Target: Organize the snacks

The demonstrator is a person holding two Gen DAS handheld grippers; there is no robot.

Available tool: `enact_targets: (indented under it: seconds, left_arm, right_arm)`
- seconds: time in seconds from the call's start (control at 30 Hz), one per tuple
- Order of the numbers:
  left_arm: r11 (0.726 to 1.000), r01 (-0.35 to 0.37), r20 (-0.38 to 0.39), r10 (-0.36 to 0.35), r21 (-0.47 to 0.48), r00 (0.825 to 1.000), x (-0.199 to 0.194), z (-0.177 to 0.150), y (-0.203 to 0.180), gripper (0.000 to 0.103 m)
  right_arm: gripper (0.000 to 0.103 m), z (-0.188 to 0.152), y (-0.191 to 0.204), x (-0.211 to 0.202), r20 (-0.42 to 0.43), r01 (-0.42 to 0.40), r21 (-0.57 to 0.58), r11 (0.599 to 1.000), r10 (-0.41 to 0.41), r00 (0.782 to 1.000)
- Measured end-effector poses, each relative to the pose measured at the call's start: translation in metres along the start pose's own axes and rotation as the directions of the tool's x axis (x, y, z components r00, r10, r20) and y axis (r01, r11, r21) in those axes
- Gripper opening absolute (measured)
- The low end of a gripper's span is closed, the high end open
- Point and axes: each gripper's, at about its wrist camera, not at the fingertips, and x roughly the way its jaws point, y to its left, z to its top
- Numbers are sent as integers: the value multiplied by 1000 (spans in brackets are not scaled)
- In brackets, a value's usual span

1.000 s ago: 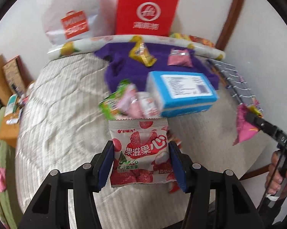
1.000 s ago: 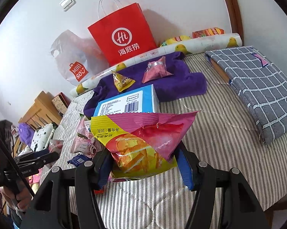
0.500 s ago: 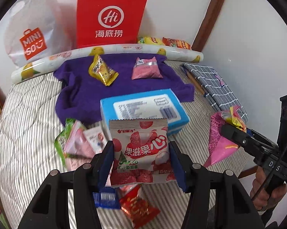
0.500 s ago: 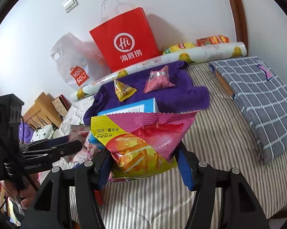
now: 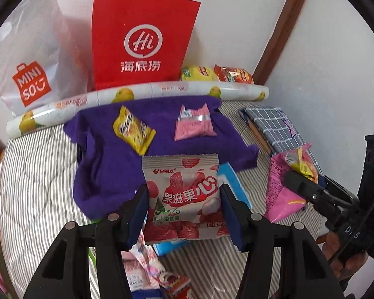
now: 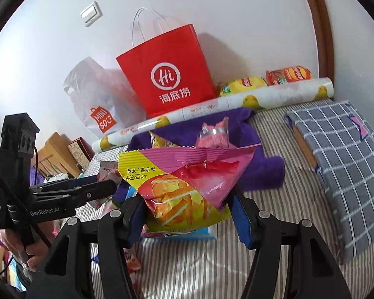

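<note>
Your left gripper [image 5: 184, 208] is closed partway on a white and pink strawberry snack packet [image 5: 182, 196]; both blue pads press the packet's side edges, and the packet stands upright between them, lifted clear of the striped bedcover [image 5: 35, 179]. Directly behind and below that packet lies a blue and white box [image 5: 233, 185], mostly hidden by it. Ahead of the left gripper a purple towel [image 5: 107, 172] is spread on the bedcover, carrying a yellow snack packet [image 5: 133, 130] ahead and slightly left, and a pink snack packet [image 5: 194, 124] ahead and slightly right; the two lie apart. Beyond the towel a fruit-print roll [image 5: 142, 92] lies across the bed, with a red paper bag [image 5: 142, 39] and a white plastic bag [image 5: 30, 57] against the wall behind it. Below the left gripper, more loose packets [image 5: 147, 269] lie on the bedcover. Your right gripper [image 6: 188, 216] is likewise closed partway on a pink and yellow chip bag [image 6: 184, 186], gripped near its lower end, with the crimped top edge fanning wide above the fingers. In the left wrist view this bag appears to the right of the left gripper, held off the bed. To the right of the right gripper a grey checked cloth [image 6: 341, 159] lies on the bedcover. Two further chip bags [image 6: 266, 78] rest behind the roll, ahead and to the right.
</note>
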Motion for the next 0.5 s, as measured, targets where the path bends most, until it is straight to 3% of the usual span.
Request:
enact_targets:
  seconds: [0.5]
  left_arm:
    - [1000,-10,6,10,-14,1000,20,58,21,55]
  right_arm:
    - [60,51,-17,42,10,21,29,999,-21,1000]
